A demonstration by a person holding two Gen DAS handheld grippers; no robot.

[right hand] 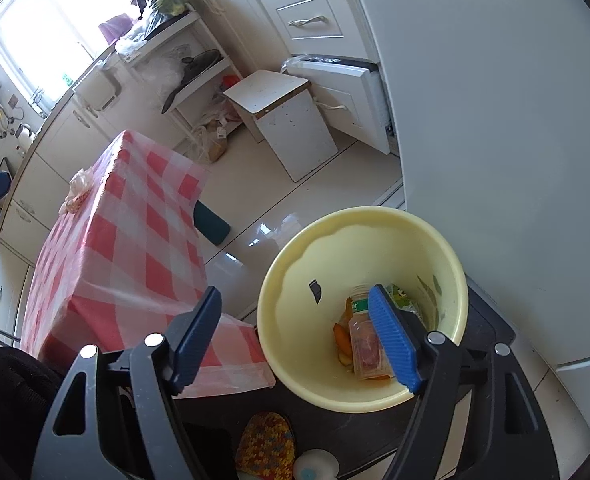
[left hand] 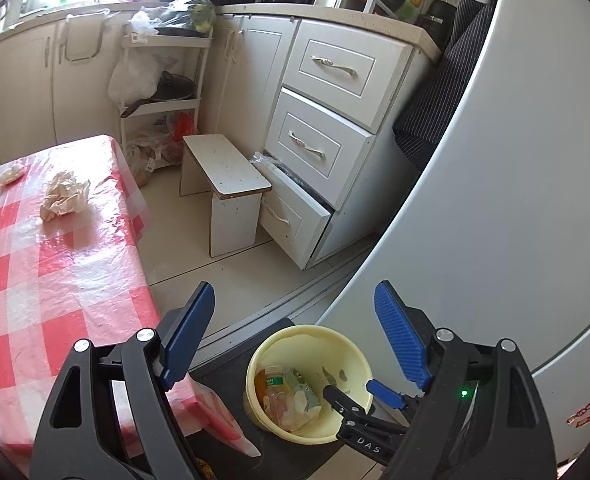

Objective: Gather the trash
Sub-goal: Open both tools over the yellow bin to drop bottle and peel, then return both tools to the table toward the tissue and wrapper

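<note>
A yellow bin [left hand: 357, 364] [right hand: 295, 264] stands on a dark stool beside the table, holding a clear plastic bottle [right hand: 365, 346], orange peel and wrappers. A crumpled paper wad [left hand: 64, 197] lies on the red-checked table [left hand: 55, 280]; it shows far off in the right wrist view [right hand: 75, 192]. A smaller crumpled scrap [left hand: 10, 174] lies at the table's far left. My left gripper [left hand: 295, 332] is open and empty, high above the floor and bin. My right gripper [right hand: 295, 328] is open and empty just above the bin; it also shows in the left wrist view [left hand: 359, 396].
A white fridge [left hand: 515, 200] stands right of the bin. A white step stool [left hand: 227, 184] stands on the floor before white drawers [left hand: 327, 120], the lowest pulled out. A shelf rack [left hand: 163, 92] with bags and a pan stands behind the table.
</note>
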